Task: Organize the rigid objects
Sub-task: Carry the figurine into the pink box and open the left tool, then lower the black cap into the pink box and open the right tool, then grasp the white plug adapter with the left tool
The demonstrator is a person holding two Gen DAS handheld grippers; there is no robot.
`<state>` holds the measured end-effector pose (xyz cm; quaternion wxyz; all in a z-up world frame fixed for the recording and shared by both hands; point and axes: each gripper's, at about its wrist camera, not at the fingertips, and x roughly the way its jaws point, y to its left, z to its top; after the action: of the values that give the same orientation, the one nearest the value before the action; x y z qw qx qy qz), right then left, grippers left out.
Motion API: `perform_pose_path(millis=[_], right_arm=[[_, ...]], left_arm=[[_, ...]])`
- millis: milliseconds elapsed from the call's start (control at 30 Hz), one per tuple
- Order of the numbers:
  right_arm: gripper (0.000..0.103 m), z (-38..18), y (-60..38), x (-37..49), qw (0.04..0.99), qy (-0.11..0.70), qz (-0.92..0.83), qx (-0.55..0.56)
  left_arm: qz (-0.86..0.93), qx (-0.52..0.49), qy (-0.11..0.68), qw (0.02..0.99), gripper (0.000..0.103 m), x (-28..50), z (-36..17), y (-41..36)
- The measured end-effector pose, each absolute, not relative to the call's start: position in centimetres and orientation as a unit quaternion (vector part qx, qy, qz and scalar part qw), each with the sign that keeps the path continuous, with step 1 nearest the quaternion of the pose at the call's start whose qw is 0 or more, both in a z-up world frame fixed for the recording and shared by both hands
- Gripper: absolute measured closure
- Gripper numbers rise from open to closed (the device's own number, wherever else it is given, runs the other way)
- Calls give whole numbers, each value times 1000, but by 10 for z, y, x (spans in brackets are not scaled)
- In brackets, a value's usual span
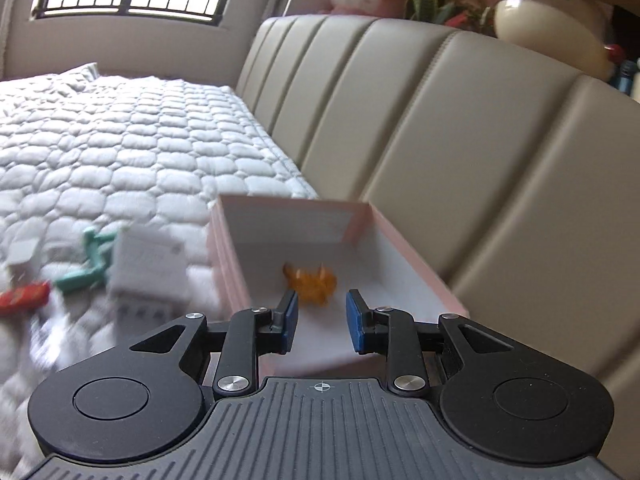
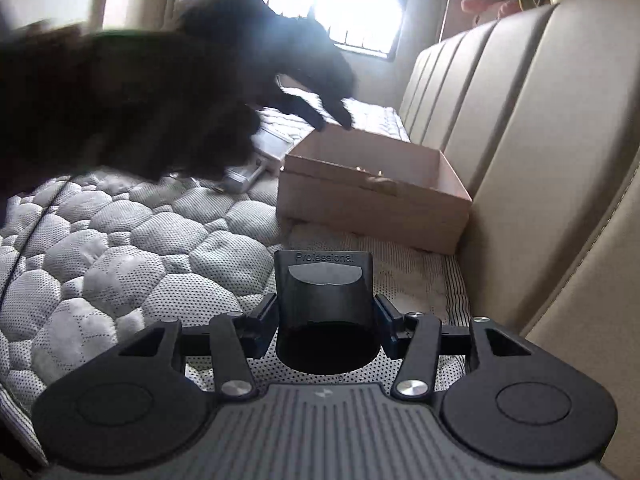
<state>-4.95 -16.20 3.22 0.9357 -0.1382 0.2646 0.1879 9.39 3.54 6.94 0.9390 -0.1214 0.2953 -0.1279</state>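
Grip on the black nozzle (image 2: 326, 312) was confirmed: the right gripper (image 2: 326, 320) had its jaws pinched on the two flanks of this hollow plastic piece, its round mouth toward the camera and its flat printed end pointing forward over the quilted mattress (image 2: 120, 248). It appeared light, stiff and smooth-walled (probably inclined to slip or rotate under a loose hold), so a grasp across the wider round collar seemed soundest. The pink box (image 2: 372, 196) stood ahead, against the sofa back (image 2: 540, 120), well apart from the nozzle.

The left gripper (image 1: 322, 314) hung over that box (image 1: 228, 264), jaws spread and empty, with a small orange toy (image 1: 312, 280) lying on the box floor. A green toy (image 1: 90, 264), white pack (image 1: 150, 268) and red item (image 1: 24, 298) remained on the mattress, blurred.
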Motion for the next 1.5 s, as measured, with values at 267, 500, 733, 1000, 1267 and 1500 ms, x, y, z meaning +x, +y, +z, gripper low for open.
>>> perform_pose_path(millis=[267,500,733,1000,1267,1500], right_arm=[[53,35,-158,-30,929,297,174,-137],[53,97,-145,22,951,264,133,-86],[7,127,-126,121,967,243,74,-31],[6,50,-138,58,955,270,104,-57],[3,6,-143,29,947,277,159,-45],[3,0,-142,27,946,265,180,-45]], left_arm=[[-80,-122,303,942,74,16,60,77],[-85,-110,297,945,74,-8,54,103],[-48,-110,307,944,74,-22,43,138],[-1,-161,290,943,74,-14,39,174],[-3,-162,261,952,74,47,60,206],[61,-203,323,922,74,136,56,244]])
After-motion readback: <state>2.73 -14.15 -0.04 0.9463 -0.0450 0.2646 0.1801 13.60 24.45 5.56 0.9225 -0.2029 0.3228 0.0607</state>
